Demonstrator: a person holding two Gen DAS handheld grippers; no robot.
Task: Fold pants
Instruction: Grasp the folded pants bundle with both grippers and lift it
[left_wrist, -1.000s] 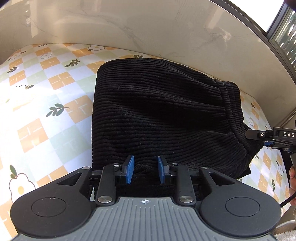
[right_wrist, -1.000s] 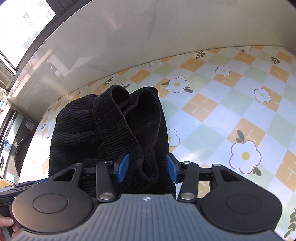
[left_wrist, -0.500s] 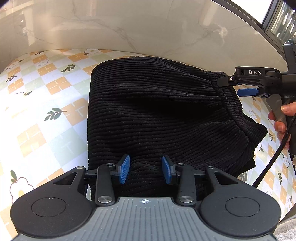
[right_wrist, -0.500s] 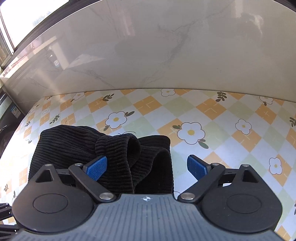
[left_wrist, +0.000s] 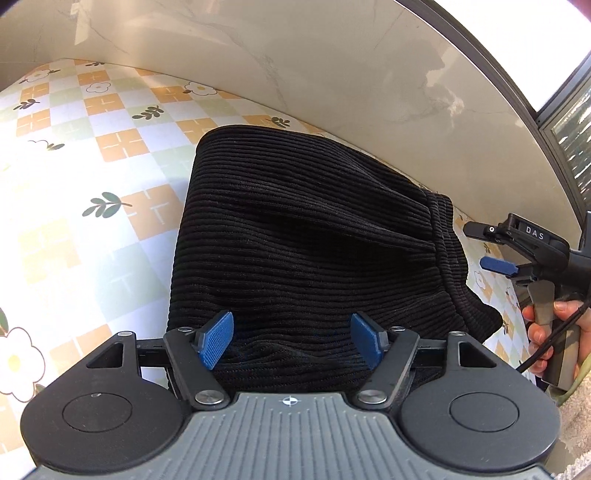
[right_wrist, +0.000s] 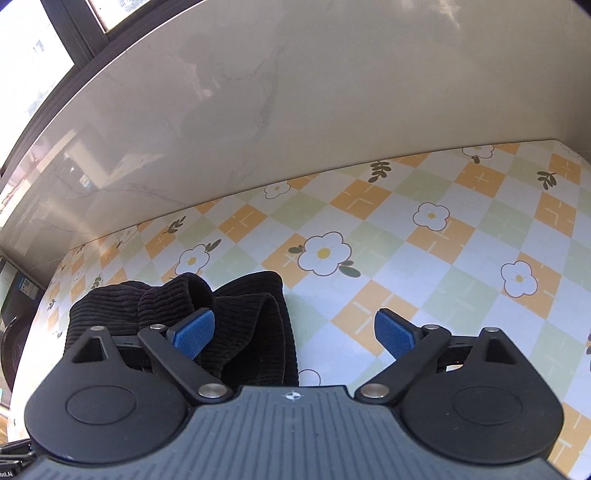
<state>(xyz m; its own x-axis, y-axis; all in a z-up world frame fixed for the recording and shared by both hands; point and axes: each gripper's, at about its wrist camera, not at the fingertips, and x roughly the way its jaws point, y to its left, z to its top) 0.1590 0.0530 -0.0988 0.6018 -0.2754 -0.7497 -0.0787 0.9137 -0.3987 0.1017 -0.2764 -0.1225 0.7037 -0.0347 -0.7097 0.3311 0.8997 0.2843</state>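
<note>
On one tablecloth (left_wrist: 110, 221), one folded pants (left_wrist: 303, 236); two grippers opening, empty: left gripper (left_wrist: 291, 341), right gripper (right_wrist: 293, 334)

One pair of black ribbed pants (left_wrist: 314, 236), folded into a single bundle, lies ahead of and under the left gripper's (left_wrist: 291, 341) jaws. Two grippers – the left gripper and the right gripper (right_wrist: 293, 334) – each carry two blue pads. One hand (left_wrist: 554, 332) shows, to the right of the left jaws, and one tablecloth (right_wrist: 461, 258) lies under it all
</note>
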